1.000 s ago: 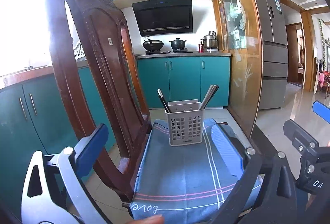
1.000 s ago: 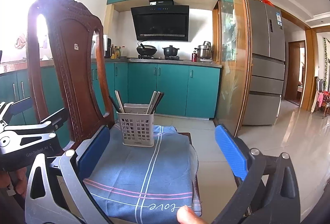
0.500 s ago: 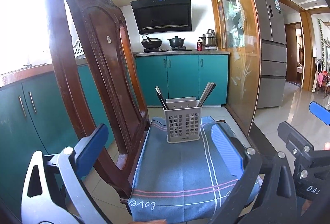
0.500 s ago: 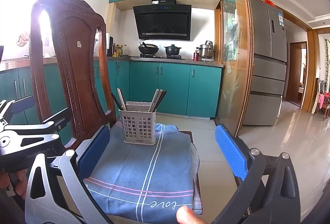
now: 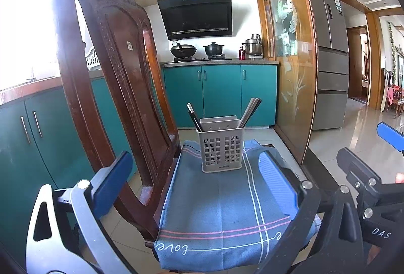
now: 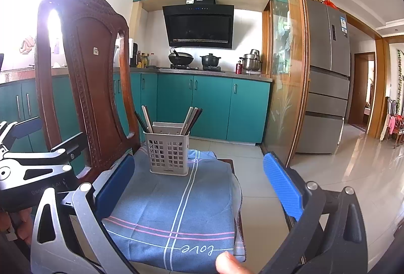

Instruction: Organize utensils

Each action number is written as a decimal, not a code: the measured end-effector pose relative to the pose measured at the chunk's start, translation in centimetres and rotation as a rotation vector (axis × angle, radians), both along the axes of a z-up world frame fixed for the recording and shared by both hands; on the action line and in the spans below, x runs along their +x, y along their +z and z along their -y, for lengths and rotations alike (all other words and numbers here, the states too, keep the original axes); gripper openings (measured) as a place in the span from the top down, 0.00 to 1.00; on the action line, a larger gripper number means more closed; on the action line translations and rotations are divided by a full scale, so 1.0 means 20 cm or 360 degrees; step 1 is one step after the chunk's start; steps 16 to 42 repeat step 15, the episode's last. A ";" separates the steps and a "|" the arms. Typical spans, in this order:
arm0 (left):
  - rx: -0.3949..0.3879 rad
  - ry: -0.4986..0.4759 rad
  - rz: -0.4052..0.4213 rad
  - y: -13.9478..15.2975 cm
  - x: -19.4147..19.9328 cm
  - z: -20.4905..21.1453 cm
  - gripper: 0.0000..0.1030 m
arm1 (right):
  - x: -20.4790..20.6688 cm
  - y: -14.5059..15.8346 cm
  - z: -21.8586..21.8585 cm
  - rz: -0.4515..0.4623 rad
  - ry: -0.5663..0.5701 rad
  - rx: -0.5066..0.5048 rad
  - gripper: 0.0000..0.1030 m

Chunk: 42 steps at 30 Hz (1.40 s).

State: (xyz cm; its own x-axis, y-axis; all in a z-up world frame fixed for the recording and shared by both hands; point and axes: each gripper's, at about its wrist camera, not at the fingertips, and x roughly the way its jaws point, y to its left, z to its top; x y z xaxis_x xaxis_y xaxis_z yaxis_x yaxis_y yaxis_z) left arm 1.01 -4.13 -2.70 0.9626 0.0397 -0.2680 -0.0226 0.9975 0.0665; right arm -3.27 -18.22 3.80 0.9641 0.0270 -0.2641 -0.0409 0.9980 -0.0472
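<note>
Both of your grippers hang wide apart and empty over the chair, short of the utensil holder.

Your carved wooden chair (image 6: pixel 88 77) carries a blue cloth (image 6: pixel 176 210) over its seat, the stitched word "love" at the near edge. Toward the far end of that cloth stands the grey utensil holder (image 5: pixel 221 150), upright, with chopsticks (image 5: pixel 250 111) leaning out to its left and right. Your left gripper (image 5: pixel 197 181) has its fingers released, nothing between them. Your right gripper (image 6: pixel 199 181) is likewise spread, holding nothing. Both sit near the seat's front edge, apart from the holder.
</note>
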 end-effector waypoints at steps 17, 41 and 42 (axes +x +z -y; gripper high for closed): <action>-0.0107 -0.0116 -0.0261 -0.21 0.26 -0.02 0.03 | 0.39 -0.36 0.11 -0.0423 0.0012 0.0051 0.03; -0.0107 -0.0116 -0.0261 -0.21 0.26 -0.02 0.03 | 0.39 -0.36 0.11 -0.0423 0.0012 0.0051 0.03; -0.0107 -0.0116 -0.0261 -0.21 0.26 -0.02 0.03 | 0.39 -0.36 0.11 -0.0423 0.0012 0.0051 0.03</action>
